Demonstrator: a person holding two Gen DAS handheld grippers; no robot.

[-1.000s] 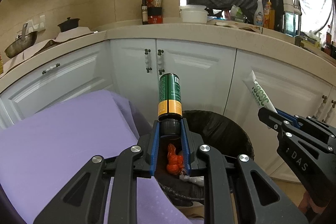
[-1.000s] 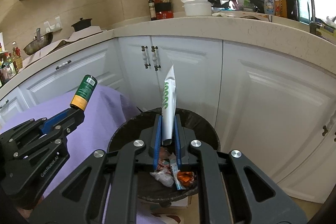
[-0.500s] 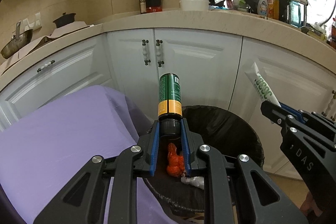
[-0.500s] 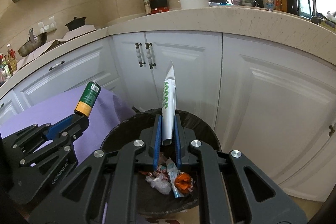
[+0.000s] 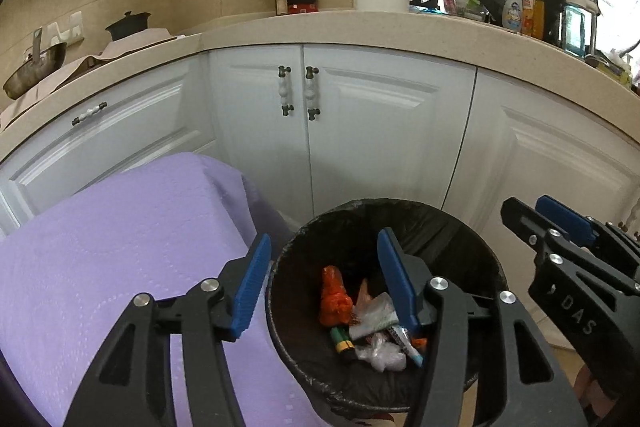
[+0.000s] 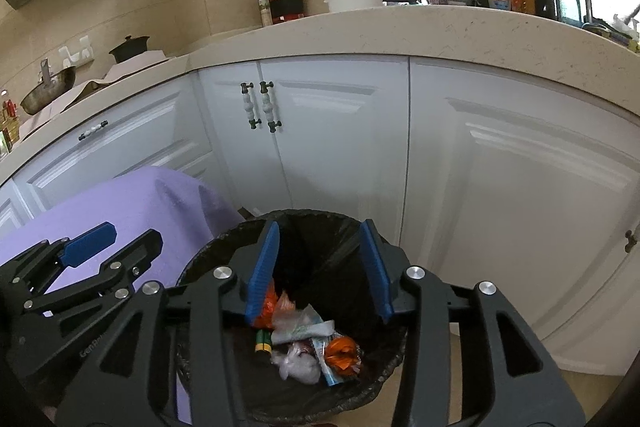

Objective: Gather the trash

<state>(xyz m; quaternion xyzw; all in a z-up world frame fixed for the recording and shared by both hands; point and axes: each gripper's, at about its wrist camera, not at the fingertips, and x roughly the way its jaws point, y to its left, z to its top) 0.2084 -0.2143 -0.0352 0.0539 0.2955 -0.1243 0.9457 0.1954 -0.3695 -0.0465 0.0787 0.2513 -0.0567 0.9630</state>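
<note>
A: Where did the trash end up?
B: In the bin (image 5: 472,227) — the green can (image 5: 340,338) and tube (image 5: 406,341) lie among wrappers at the bottom.
A: And the claws?
B: Left claw (image 5: 322,277) and right claw (image 6: 320,269) have both just been opening — spread apart, nothing between them, over the bin beside the purple cloth (image 5: 120,247).
</note>
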